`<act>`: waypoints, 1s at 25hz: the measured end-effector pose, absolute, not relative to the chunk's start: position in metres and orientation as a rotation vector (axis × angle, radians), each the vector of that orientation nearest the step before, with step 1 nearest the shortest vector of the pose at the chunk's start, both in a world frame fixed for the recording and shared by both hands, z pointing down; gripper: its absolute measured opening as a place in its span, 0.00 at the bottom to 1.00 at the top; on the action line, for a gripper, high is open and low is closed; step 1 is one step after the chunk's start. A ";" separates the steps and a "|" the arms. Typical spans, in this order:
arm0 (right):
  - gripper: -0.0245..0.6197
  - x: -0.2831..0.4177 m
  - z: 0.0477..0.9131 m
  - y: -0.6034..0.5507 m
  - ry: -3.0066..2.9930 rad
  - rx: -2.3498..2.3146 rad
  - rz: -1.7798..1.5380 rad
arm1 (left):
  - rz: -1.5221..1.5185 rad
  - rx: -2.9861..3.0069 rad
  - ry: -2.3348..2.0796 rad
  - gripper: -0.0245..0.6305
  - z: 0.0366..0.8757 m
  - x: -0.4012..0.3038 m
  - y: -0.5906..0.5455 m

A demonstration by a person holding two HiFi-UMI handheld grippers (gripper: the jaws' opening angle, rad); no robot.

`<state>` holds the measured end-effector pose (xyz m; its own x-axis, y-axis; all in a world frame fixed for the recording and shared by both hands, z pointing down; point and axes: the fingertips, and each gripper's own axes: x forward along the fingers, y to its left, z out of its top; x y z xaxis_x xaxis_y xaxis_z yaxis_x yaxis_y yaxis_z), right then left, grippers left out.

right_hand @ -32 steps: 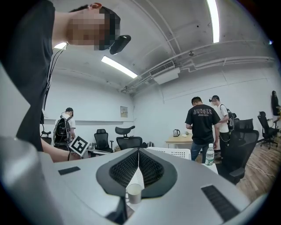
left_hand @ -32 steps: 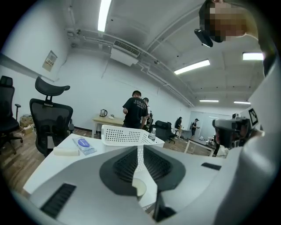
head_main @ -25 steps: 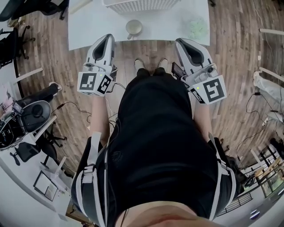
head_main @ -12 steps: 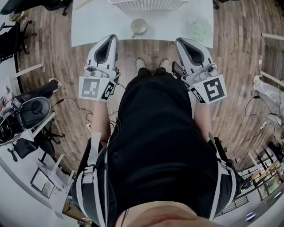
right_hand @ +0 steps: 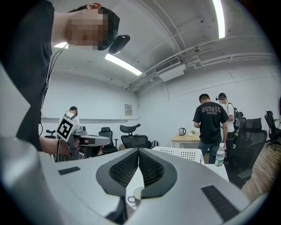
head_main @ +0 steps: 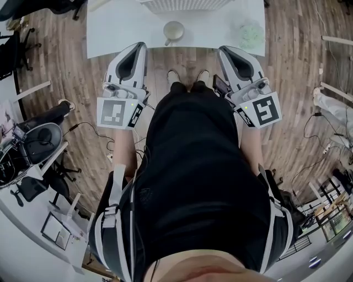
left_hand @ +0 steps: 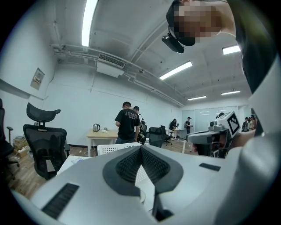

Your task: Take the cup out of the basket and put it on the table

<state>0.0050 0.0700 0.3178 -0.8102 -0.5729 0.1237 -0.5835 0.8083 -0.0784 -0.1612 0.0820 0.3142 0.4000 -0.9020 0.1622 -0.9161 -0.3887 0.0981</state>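
Table [head_main: 118, 30]: white top, spanning the 12 o'clock edge of the head view. The person stands at its near edge.

Basket [head_main: 185, 5]: white, perforated, at 12 o'clock on the far side of the table. Only its near wall is in frame.

Left gripper [head_main: 138, 46]: held short of the table edge at 11 o'clock. Jaws are together with nothing between them, as the left gripper view confirms.

Right gripper [head_main: 223, 50]: mirrored at 1 o'clock. Jaws are likewise together and empty.

Green bundle [head_main: 251, 36]: on the table, beyond the right gripper.

Cup [head_main: 173, 31]: stands upright on the bare table just in front of the basket, not inside it. Mouth up, handle toward 7 o'clock.

Governing relation: the cup lies between the two grippers, at 2 o'clock from the left tips and 10 o'clock from the right tips. The left gripper appears slightly nearer. Judged against the task, placement looks complete.
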 end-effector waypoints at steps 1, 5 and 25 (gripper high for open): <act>0.07 0.002 0.317 0.071 -2.890 0.932 0.169 | 0.134 2.479 -1.622 0.07 0.316 -0.163 0.083; 0.07 -0.007 0.319 0.072 -2.865 0.961 0.160 | 0.175 2.493 -1.589 0.07 0.324 -0.169 0.083; 0.07 -0.018 0.313 0.015 -2.855 0.923 0.054 | 0.167 2.506 -1.595 0.07 0.322 -0.166 0.061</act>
<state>-0.0177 0.0153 0.3127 -0.8018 -0.5799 0.1442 -0.5849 0.8111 0.0092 -0.1663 0.0611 0.3219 0.4229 -0.8876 0.1828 -0.9062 -0.4154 0.0795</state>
